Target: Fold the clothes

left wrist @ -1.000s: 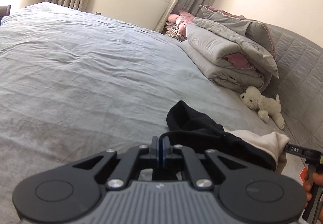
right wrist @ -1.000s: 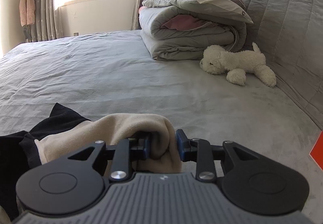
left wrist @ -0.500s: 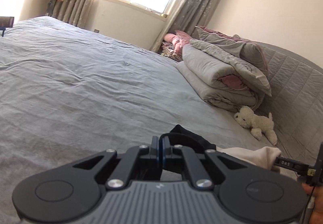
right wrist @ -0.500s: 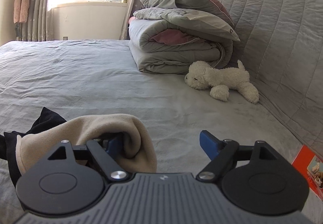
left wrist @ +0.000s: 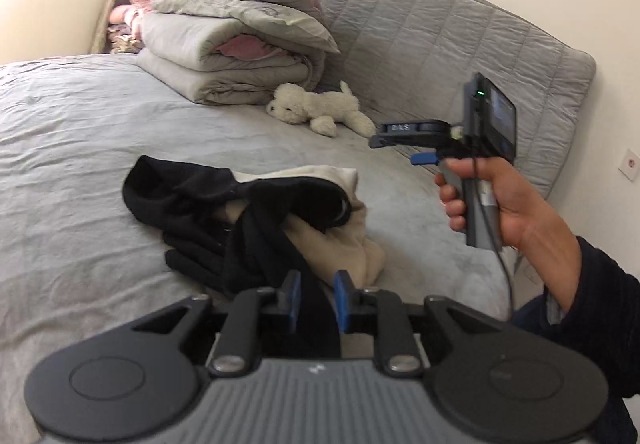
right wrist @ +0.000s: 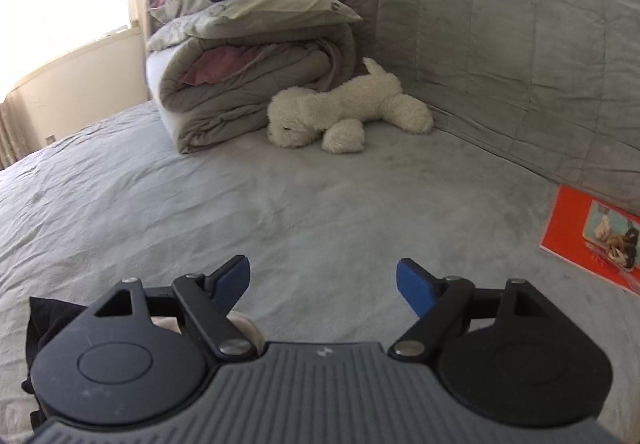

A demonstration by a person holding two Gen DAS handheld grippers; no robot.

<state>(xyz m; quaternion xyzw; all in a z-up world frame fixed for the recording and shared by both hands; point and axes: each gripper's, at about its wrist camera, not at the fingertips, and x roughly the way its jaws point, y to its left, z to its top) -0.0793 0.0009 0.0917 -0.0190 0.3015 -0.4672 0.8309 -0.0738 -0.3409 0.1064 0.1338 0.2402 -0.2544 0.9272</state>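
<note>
Left wrist view: the left gripper [left wrist: 316, 294] is seen low in the frame with its jaws opening, and a strip of the black garment [left wrist: 224, 204] passes between the blue pads without being pressed by them. The black garment is crumpled together with a beige garment [left wrist: 336, 240] in a loose heap on the grey bed [left wrist: 80, 148], just ahead of the fingers. To the right, the right gripper [left wrist: 404, 144] is held above the bed by a hand [left wrist: 492, 200] in a dark sleeve [left wrist: 600, 308], clear of the heap.

From the right wrist view, the right gripper [right wrist: 323, 284] is shown released, its jaws spread wide with nothing but bare bedding between them. A corner of the black garment [right wrist: 38, 320] and a scrap of the beige garment [right wrist: 246, 328] are glimpsed behind its left side, partly hidden by the gripper body. Further back, a white plush dog [right wrist: 340, 112] is laid on the bed beside a folded grey duvet [right wrist: 240, 92], on which pillows [right wrist: 264, 4] are stacked, against the quilted headboard [right wrist: 500, 24]. An orange booklet [right wrist: 592, 240] is seen flat on the bed at the right edge
</note>
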